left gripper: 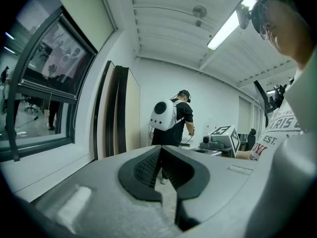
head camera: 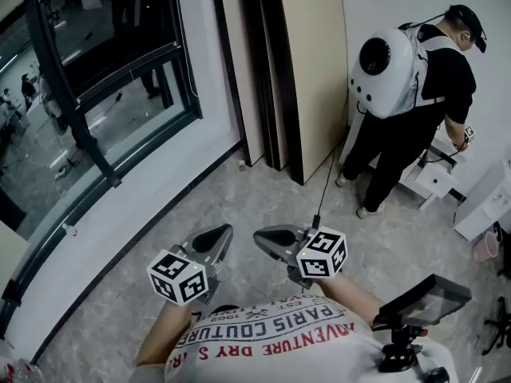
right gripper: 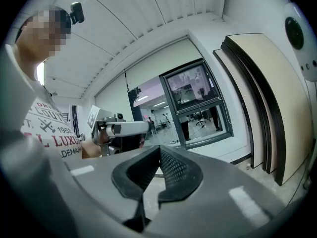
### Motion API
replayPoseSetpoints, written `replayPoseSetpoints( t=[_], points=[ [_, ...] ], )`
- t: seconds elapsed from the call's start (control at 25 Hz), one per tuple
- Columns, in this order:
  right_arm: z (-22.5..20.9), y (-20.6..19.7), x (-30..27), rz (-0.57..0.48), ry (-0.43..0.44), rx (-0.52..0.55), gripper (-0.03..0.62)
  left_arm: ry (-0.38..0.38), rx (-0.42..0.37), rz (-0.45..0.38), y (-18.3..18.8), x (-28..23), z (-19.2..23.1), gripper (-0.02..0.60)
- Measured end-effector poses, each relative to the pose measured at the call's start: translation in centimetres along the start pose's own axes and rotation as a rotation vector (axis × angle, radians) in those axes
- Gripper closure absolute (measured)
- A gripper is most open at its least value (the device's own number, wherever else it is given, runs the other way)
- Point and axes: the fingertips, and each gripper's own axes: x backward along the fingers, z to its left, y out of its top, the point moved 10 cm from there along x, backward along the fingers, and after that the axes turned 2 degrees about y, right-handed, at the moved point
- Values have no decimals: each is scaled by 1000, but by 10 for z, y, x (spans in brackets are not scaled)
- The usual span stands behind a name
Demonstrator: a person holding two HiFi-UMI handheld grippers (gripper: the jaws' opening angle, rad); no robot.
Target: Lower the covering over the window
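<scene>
The window [head camera: 88,94] with its dark frame fills the left of the head view, and glass shows through it. A pale roller blind [right gripper: 153,68] sits rolled high above the pane in the right gripper view, and its lower part shows at the upper left of the left gripper view as blind [left gripper: 84,14]. My left gripper [head camera: 222,231] and right gripper [head camera: 259,238] hover side by side over the floor, apart from the window. The left gripper [left gripper: 159,148] and the right gripper [right gripper: 159,148] each have their jaws together with nothing between them.
Several tall boards [head camera: 295,70] lean on the wall right of the window. A person with a white backpack [head camera: 399,70] stands at the back right by white furniture [head camera: 487,206]. A small screen [head camera: 423,298] hangs at my chest. A white sill [head camera: 152,190] runs below the window.
</scene>
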Motion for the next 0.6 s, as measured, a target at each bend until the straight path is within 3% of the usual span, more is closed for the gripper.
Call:
replayPoseSetpoints(
  t=[0.44,0.6],
  points=[
    [-60,6,-22,6,-8,-45,591,-43,18,32,-4,-52,39,580],
    [-97,17,-60,16,-20,-60,591,-57,38,38,4,-73,92,580]
  ],
)
